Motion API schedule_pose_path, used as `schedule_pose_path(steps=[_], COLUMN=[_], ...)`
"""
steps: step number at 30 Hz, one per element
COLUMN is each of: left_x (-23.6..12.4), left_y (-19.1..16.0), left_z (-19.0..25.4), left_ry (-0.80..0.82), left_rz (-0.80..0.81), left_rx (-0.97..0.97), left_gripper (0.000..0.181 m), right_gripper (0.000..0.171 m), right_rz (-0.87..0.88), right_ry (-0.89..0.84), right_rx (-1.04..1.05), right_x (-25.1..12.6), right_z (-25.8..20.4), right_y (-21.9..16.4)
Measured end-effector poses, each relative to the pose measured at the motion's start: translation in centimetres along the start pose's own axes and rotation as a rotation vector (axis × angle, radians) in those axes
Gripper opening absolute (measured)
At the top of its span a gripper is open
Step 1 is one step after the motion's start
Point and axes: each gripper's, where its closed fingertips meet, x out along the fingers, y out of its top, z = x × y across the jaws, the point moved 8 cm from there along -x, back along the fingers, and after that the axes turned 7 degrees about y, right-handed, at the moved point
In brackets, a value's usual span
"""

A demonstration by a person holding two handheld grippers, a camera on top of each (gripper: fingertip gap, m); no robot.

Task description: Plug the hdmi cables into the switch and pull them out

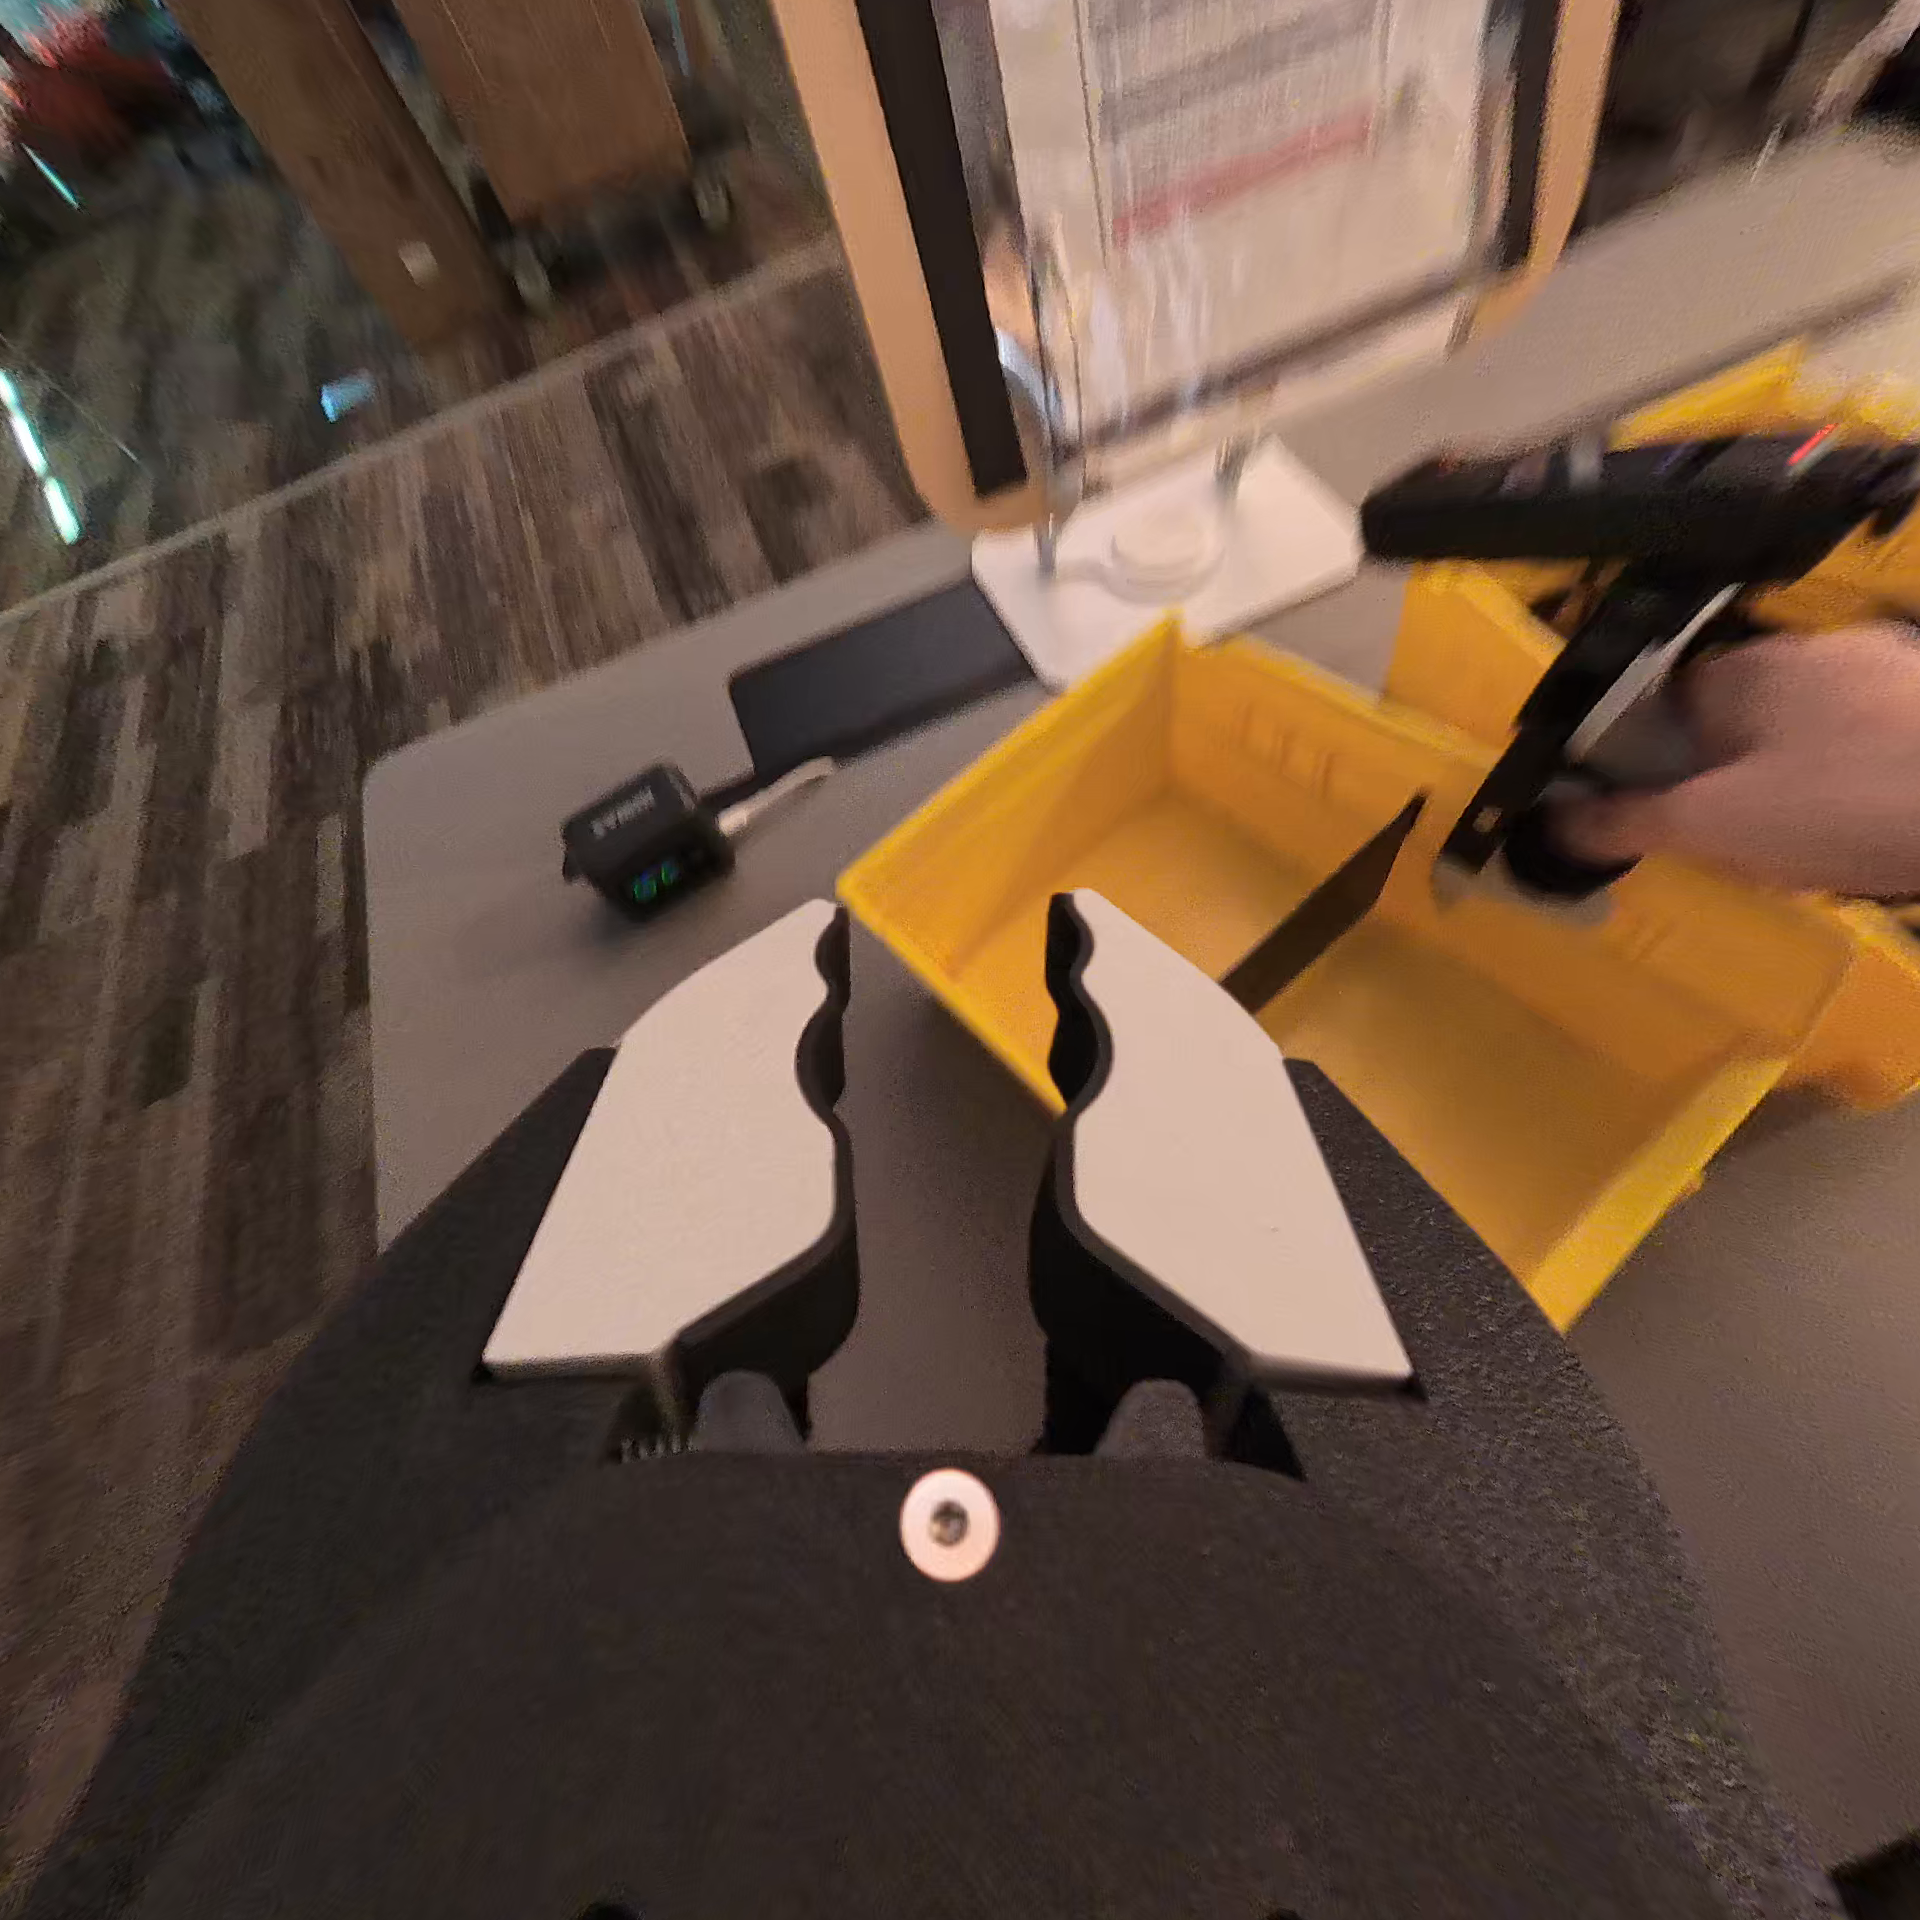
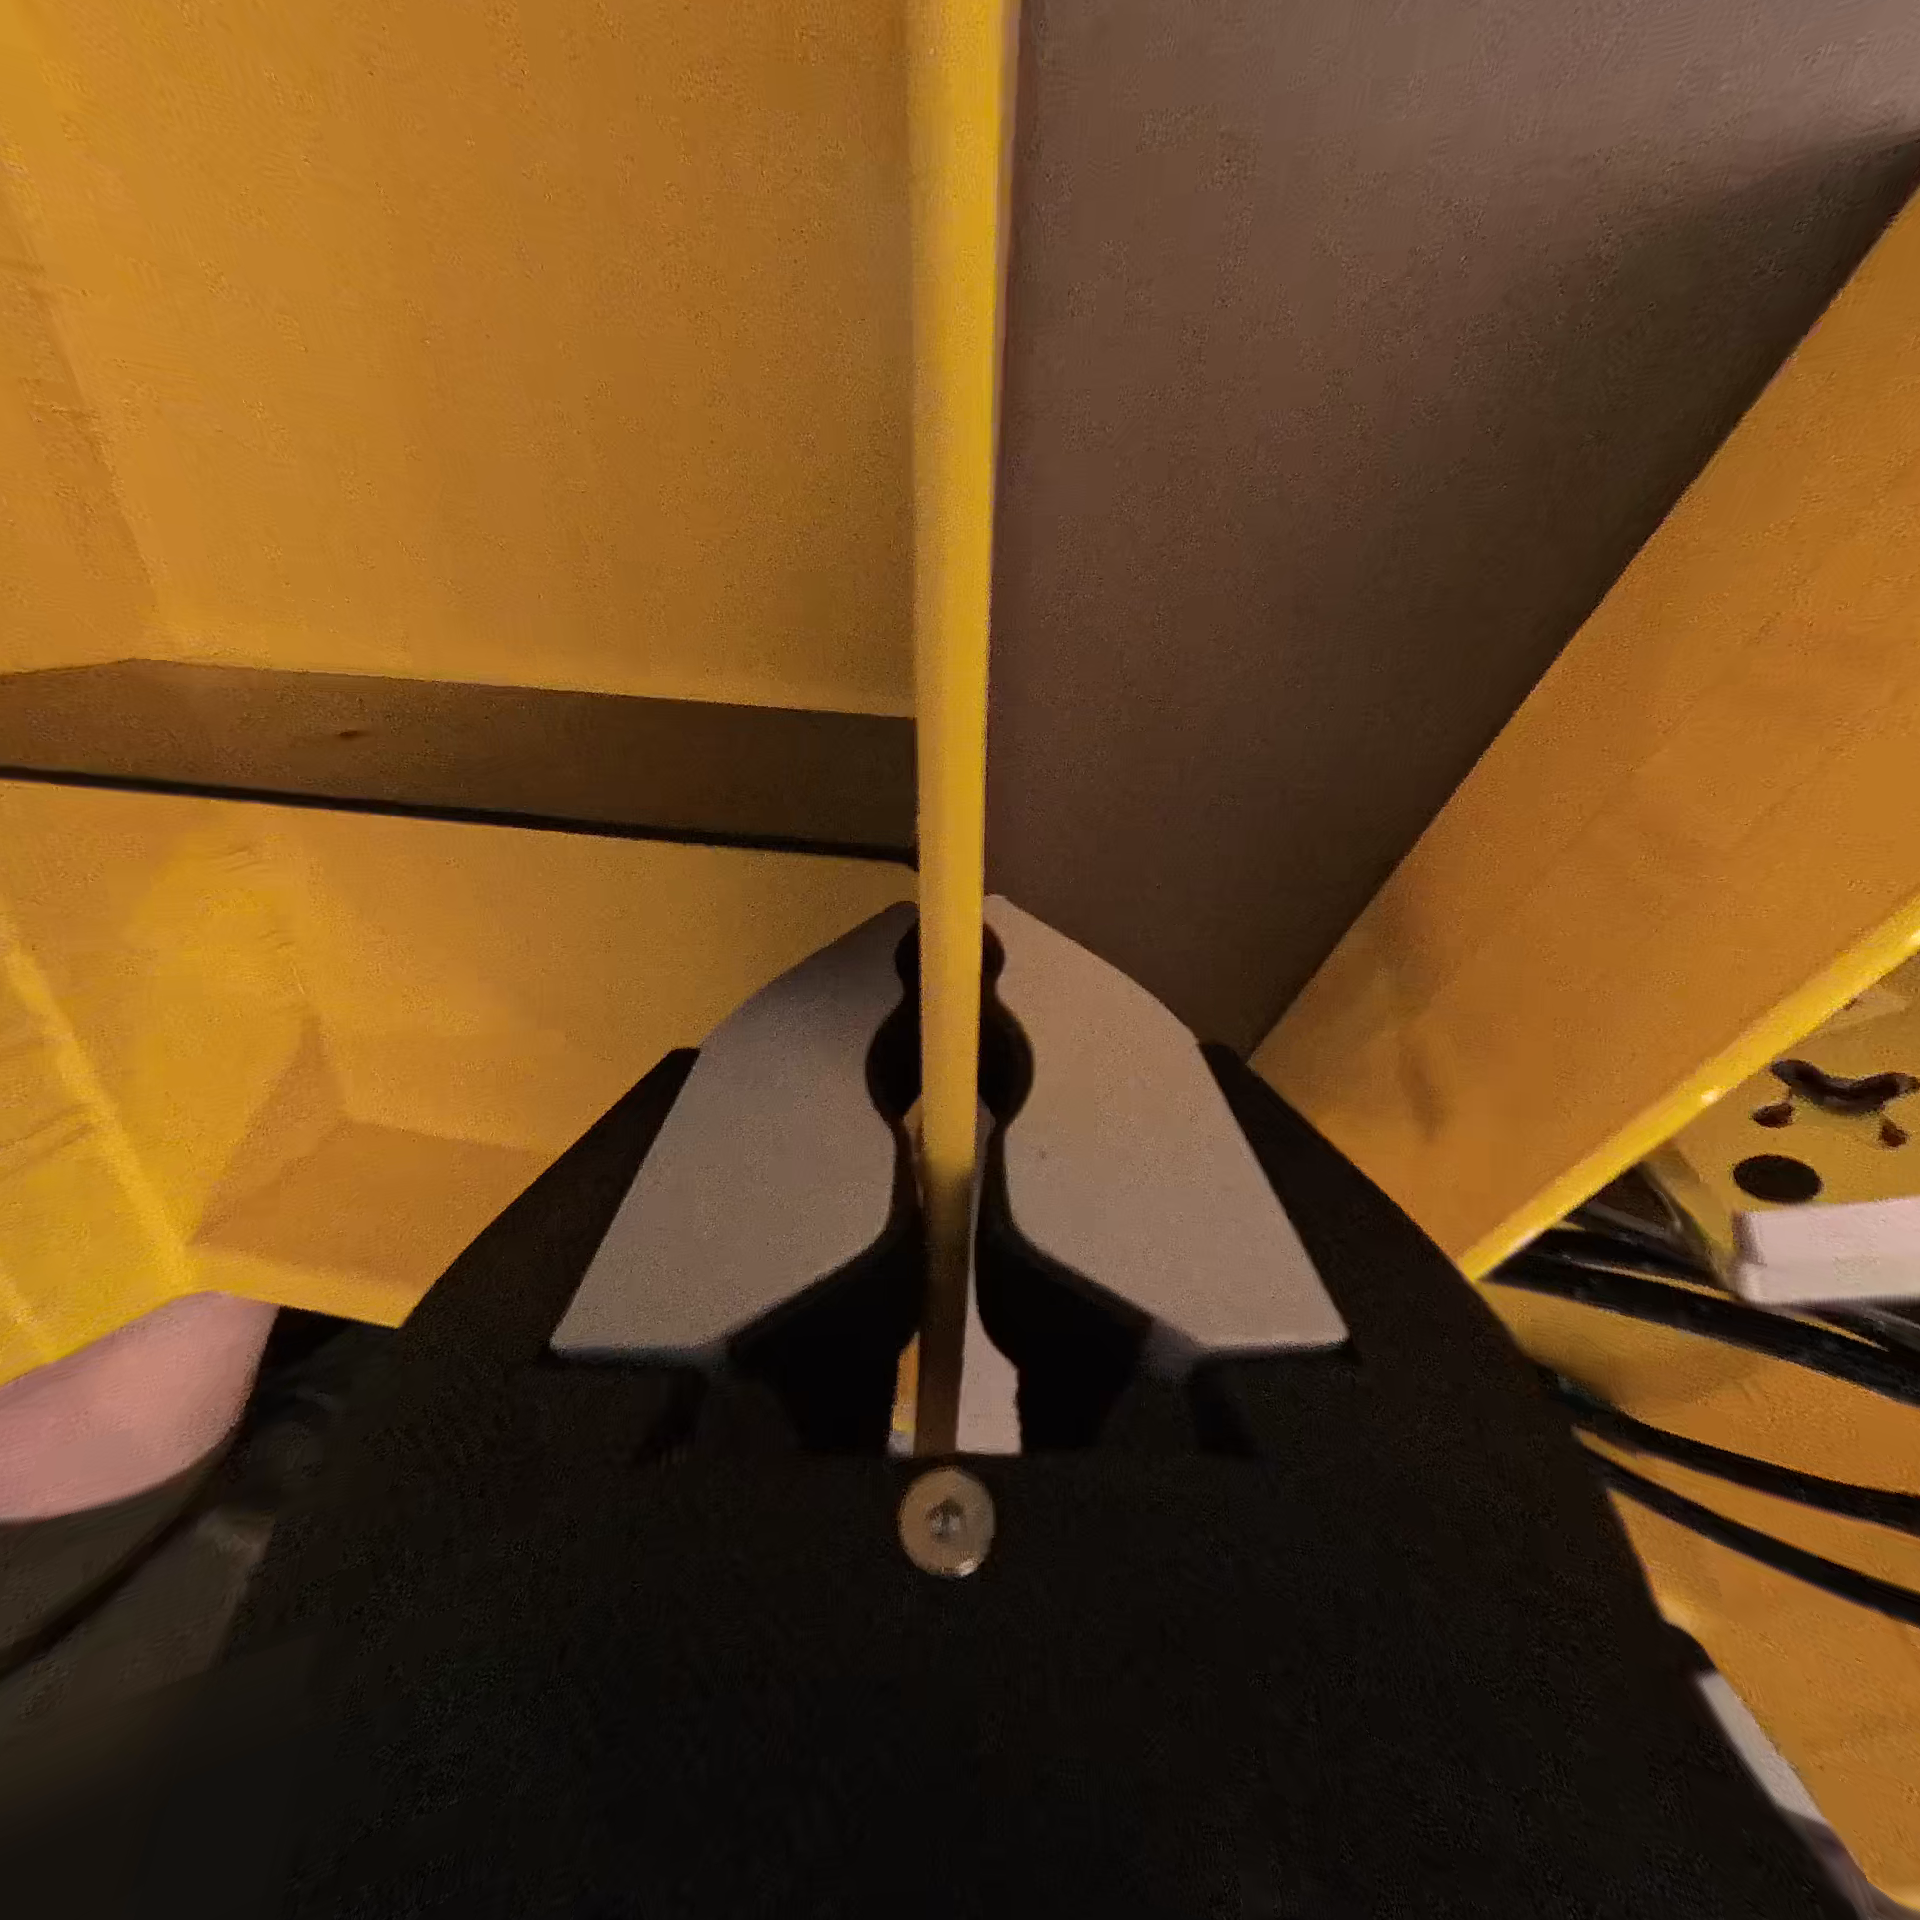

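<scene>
Left gripper (image 1: 948, 914): nearest the left wrist camera, jaws parted by a narrow gap with nothing between them, held above the grey tabletop (image 1: 540, 1039) at the near corner of the yellow bin (image 1: 1174, 727).

Right gripper (image 2: 951, 914): jaws closed on the thin rim of the yellow bin (image 2: 956, 520), which runs straight up between them. In the left wrist view, the right gripper (image 1: 1475, 873) is held by a hand (image 1: 1787, 769) at the bin's far wall.

Black cables (image 2: 1683, 1309) lie in a second yellow bin (image 2: 1662, 831) at right. The switch cannot be identified. A small black device (image 1: 644, 836) sits on the tabletop, left of the bin.
</scene>
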Motion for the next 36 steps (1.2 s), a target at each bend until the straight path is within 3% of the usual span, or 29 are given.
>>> schedule_pose_path(steps=[4,6,12,16,19,22,26,36], left_x=[-5.7,-7.7,-8.0,-5.6,-3.2,-0.1,4.5,12.6], left_y=[1.6,1.4,0.9,1.5,1.9,2.2,2.1,-0.8], left_z=[-1.1,-1.1,0.1,2.4,4.9,7.3,10.9,18.4], left_ry=[0.015,-0.011,-0.087,-0.198,-0.300,-0.366,-0.430,-0.588], left_rz=[0.376,0.450,0.397,0.313,0.238,0.147,0.022,-0.215], left_rx=[-0.173,-0.212,-0.158,-0.097,-0.029,0.008,0.045,0.045], left_gripper=[0.032,0.027,0.049,0.053,0.055,0.056,0.056,0.063], right_gripper=[0.007,0.007,0.007,0.007,0.006,0.006,0.007,0.007], right_rz=[-0.108,-0.119,0.030,0.248,0.353,0.400,0.389,0.319], right_ry=[0.017,0.034,0.074,0.100,0.061,0.000,0.001,0.020], right_rx=[-0.088,-0.117,-0.128,0.009,0.147,0.301,0.451,0.517], right_x=[-3.0,-5.6,-18.0,-26.1,-29.3,-29.8,-27.0,-16.1], right_z=[-1.7,-1.6,4.6,13.7,21.3,28.1,35.2,46.0], right_y=[-0.9,-1.7,-6.0,-11.3,-16.1,-20.3,-24.0,-25.5])
